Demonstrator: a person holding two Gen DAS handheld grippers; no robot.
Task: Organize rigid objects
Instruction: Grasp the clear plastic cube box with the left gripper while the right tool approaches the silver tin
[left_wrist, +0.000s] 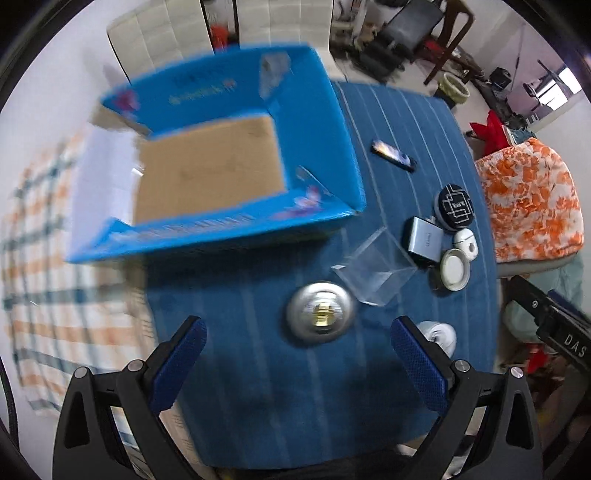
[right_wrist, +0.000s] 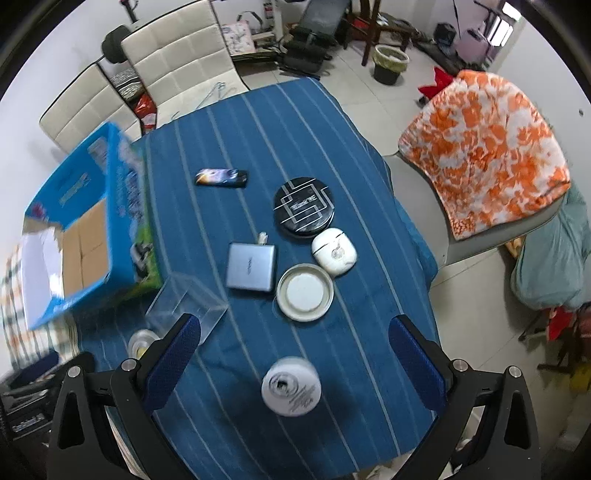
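Blue striped cloth covers the table under both tools. Ahead of the spread, empty left gripper lies a round silver tin, the blue box beyond it to the left. Between the spread fingers of the right gripper stands a white jar, ungripped.

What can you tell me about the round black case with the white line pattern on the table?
The round black case is a flat disc with a glossy, plastic-looking lid that carries white angular lines and a small printed label in the middle. It looks closed and lies flat on the blue striped tablecloth. A white oval case sits against its near edge, seemingly touching it. A grey charger lies close by, apart from it. No tool touches it.
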